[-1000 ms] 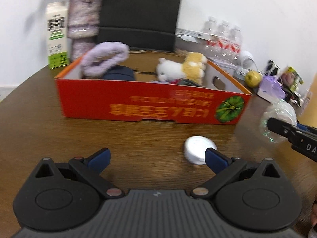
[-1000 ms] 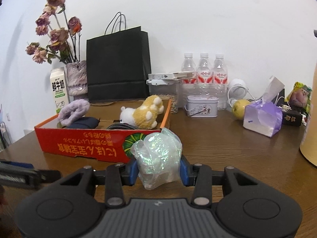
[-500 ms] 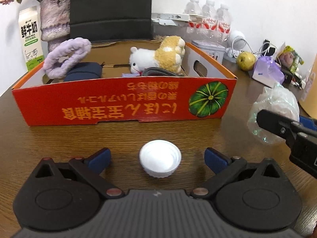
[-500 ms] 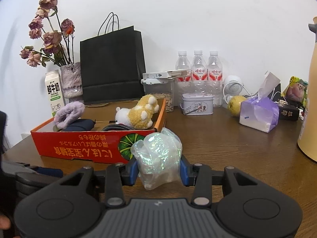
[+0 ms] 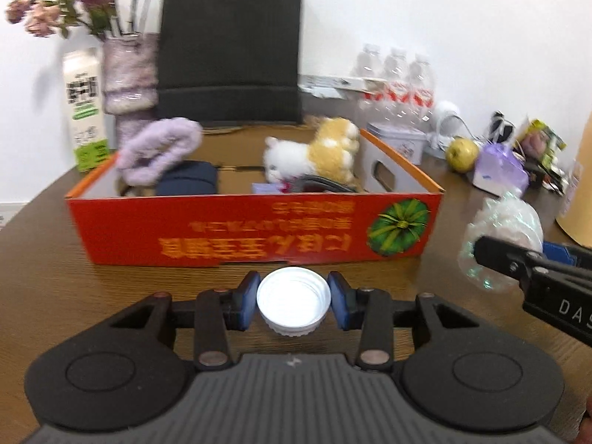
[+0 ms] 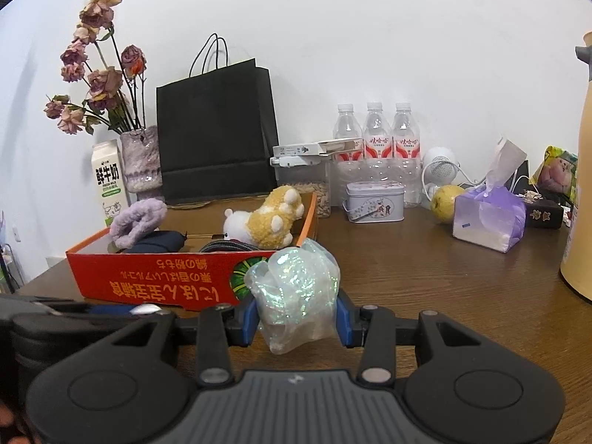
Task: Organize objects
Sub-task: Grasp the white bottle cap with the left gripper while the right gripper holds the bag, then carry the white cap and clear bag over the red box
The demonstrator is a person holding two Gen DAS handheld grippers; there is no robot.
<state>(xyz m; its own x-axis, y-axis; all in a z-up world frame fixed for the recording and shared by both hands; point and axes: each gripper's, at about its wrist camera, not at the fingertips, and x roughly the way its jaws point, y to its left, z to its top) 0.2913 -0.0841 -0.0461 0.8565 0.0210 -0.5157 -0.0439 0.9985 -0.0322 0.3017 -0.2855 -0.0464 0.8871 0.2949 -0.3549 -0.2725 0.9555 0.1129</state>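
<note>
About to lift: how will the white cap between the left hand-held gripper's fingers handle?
The white cap looks like thin plastic, so probably light and fairly stiff. Its round ribbed wall may pivot between the left hand-held gripper pads. If dropped, it could roll.

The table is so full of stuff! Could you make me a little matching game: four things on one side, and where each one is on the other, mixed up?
Things:
1. white cap
2. shiny crumpled bag
3. plush toy
4. milk carton

Places:
A. lying inside the red box
B. pinched in the right claw
C. standing beside the vase, behind the box
D. pinched in the left claw

Pairs: 1-D, 2-B, 3-A, 4-C
</note>
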